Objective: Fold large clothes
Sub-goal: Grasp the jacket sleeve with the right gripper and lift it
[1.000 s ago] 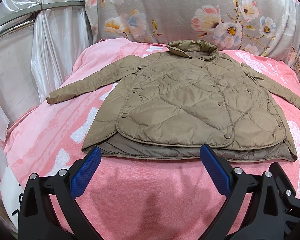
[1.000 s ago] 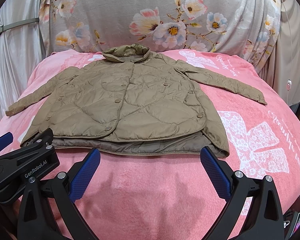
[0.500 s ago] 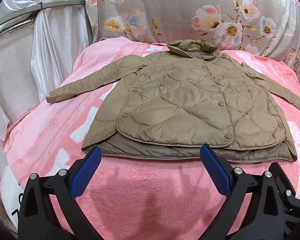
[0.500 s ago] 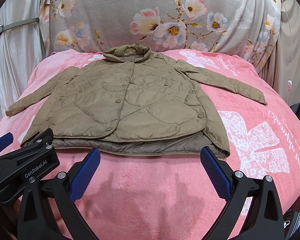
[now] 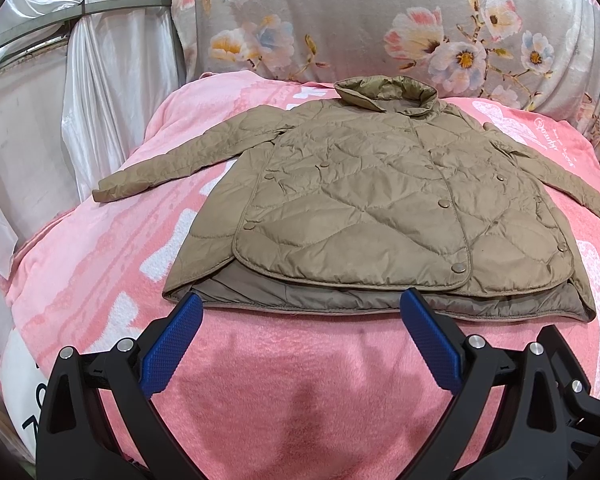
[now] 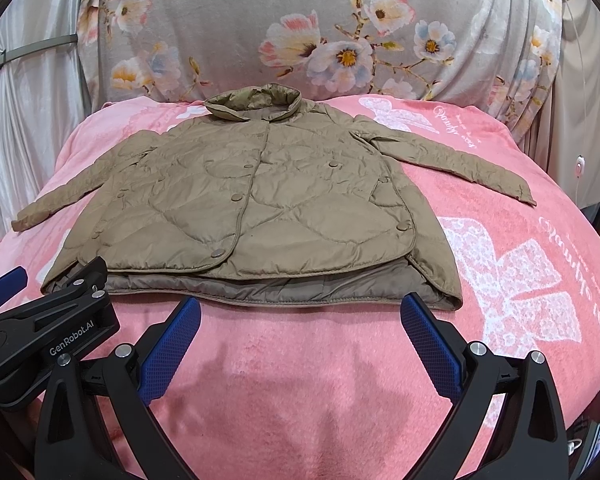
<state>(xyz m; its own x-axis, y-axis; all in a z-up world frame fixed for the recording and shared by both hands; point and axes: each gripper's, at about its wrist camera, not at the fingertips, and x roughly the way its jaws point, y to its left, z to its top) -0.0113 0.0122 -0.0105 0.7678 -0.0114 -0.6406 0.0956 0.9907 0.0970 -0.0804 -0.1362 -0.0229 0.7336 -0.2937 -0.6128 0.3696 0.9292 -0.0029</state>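
A tan quilted jacket (image 5: 380, 200) lies flat and buttoned on a pink blanket (image 5: 100, 260), collar at the far side, both sleeves spread out. It also shows in the right wrist view (image 6: 260, 208). My left gripper (image 5: 300, 304) is open and empty, hovering just in front of the jacket's hem. My right gripper (image 6: 300, 312) is open and empty, also in front of the hem, to the right of the left gripper's body (image 6: 48, 332). The blue pads (image 5: 172, 344) touch nothing.
A grey floral cloth (image 6: 320, 32) hangs behind the bed. White satin curtains (image 5: 80, 100) stand at the left. The pink blanket (image 6: 520, 280) has white bow prints on the right. A cable and dark items sit at the far right edge (image 6: 580, 168).
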